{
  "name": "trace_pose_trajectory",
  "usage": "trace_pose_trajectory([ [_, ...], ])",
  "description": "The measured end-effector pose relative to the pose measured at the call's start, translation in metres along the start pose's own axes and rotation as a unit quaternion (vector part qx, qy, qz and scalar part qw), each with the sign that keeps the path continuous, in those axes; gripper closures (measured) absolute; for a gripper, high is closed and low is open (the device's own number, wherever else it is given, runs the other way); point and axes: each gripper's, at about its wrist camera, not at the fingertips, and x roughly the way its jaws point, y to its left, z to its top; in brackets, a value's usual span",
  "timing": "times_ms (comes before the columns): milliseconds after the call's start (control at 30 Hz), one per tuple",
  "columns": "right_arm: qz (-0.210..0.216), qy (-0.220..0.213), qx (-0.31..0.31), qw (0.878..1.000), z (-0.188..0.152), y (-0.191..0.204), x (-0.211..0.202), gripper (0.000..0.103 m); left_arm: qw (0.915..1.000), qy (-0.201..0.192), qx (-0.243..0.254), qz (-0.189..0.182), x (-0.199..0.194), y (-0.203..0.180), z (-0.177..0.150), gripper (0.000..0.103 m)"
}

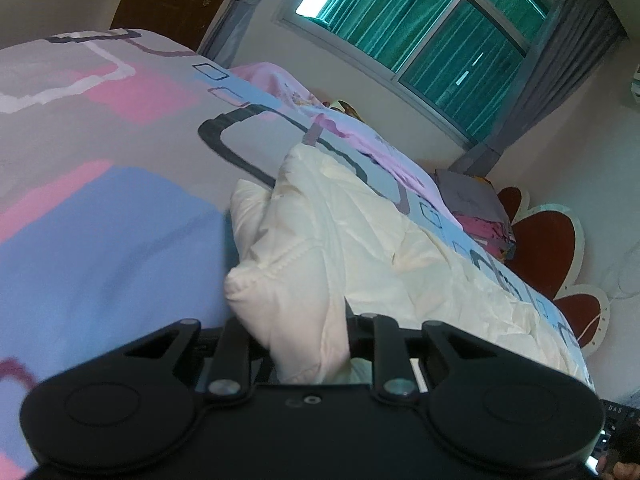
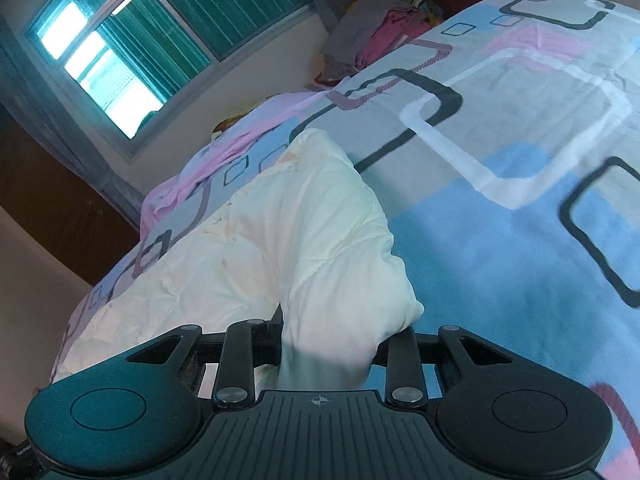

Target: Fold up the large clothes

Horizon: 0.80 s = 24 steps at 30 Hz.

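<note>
A cream quilted garment [image 1: 360,248] lies on the bed, puffy and creased. In the left wrist view one thick bunched corner of it rises into my left gripper [image 1: 296,340], which is shut on it; the fabric hides the fingertips. The right wrist view shows the same cream garment [image 2: 248,248], its other bunched corner held up in my right gripper [image 2: 328,344], shut on that padded edge. Both held corners are lifted off the bedsheet while the rest of the garment trails down onto it.
The bedsheet [image 1: 100,208] has pink, blue and grey blocks with dark outlined squares. A pink cloth [image 1: 288,88] and a pile of grey and magenta clothes [image 1: 476,208] lie at the far side of the bed. A red-and-white flower headboard [image 1: 548,240] and a window [image 1: 420,20] stand beyond.
</note>
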Motion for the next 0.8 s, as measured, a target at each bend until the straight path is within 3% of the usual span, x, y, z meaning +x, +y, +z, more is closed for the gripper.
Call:
trace_pose_trajectory([
  [800,-0.009,0.011,-0.003,1.000,-0.081,-0.039,-0.089,0.074,0.9999,0.004,0.000,-0.009,-0.079,0.025,-0.075,0.081],
])
